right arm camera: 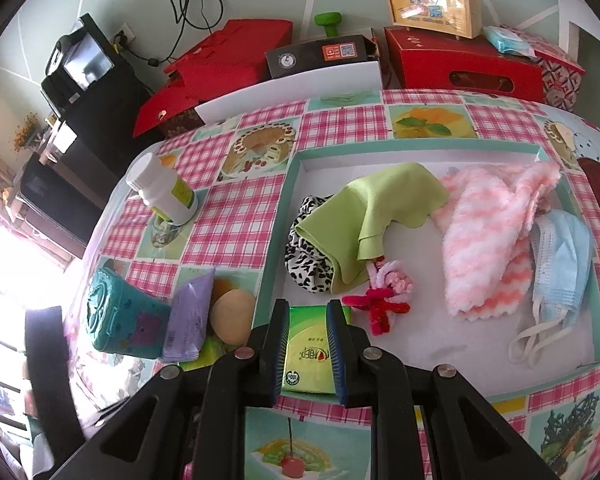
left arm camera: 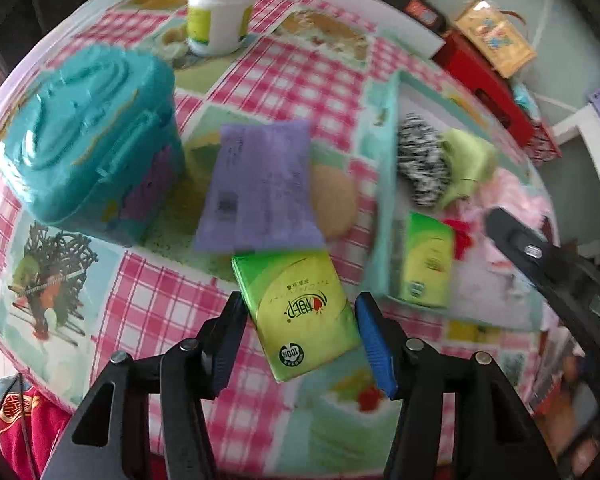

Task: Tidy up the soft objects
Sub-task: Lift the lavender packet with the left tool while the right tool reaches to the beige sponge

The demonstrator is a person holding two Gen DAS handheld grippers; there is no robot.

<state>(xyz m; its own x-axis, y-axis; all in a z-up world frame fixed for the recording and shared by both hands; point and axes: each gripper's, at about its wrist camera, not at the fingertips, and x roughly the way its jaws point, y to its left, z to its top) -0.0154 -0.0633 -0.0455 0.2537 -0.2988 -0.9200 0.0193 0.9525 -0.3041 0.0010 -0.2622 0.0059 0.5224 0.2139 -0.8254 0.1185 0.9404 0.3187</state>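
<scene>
The left tool [left arm camera: 300, 332] has a green plastic-wrapped tissue pack [left arm camera: 300, 316] between its blue pads: the left pad touches the pack's edge, the right pad looks just clear of it, so whether it grips I cannot tell. The right tool [right arm camera: 308, 354] is narrowly closed on a second green tissue pack [right arm camera: 306, 354] at the near corner of the shallow teal-rimmed white tray [right arm camera: 278, 236].

Just beyond the left tool's pack, on the pink-checked worktop [left arm camera: 292, 80], a purple tissue pack [left arm camera: 258, 188] lies beside a tan round sponge [left arm camera: 334, 206], with a teal plastic case [left arm camera: 88, 136] to its left. Inside the tray lie a red and pink yarn piece [right arm camera: 384, 296], a black-and-white spotted cloth [right arm camera: 304, 264] under a lime-green cloth [right arm camera: 372, 216], a pink-and-white fluffy towel [right arm camera: 488, 244] and a blue face mask [right arm camera: 564, 260]. Farther back on the worktop stands a white bottle [right arm camera: 162, 190]
</scene>
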